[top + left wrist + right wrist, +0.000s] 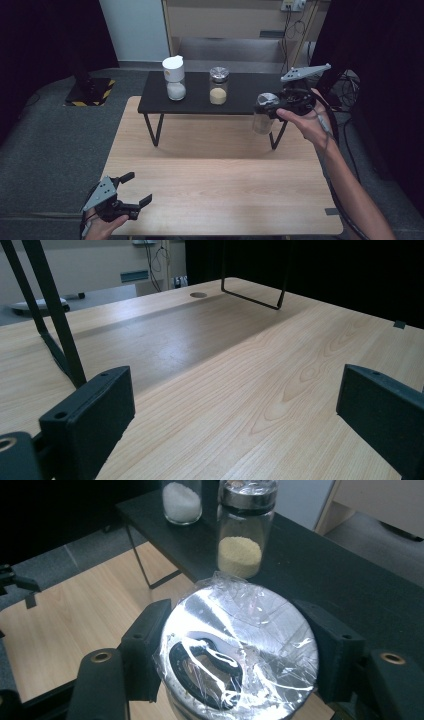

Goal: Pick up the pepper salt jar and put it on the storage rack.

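Note:
My right gripper (265, 103) is shut on the lid of a clear glass jar (261, 121), which hangs in the air just off the right front corner of the black shelf (240, 92). In the right gripper view its fingers (147, 640) press both sides of the jar's shiny metal lid (240, 650), which is covered in crinkled plastic film. On the shelf stand a white-lidded jar of white powder (175, 79) (182, 500) and a metal-lidded jar of yellowish grains (219, 86) (242, 535). My left gripper (139, 188) (235, 415) rests open at the wooden table's (215, 170) front left, nothing between its jaws.
The shelf's thin black legs (152, 130) (60, 330) stand on the table's far half. A pale cabinet (235, 20) stands behind the table, cables (345, 85) lie at the right, and a black-and-yellow striped base (90, 90) sits on the floor at the left.

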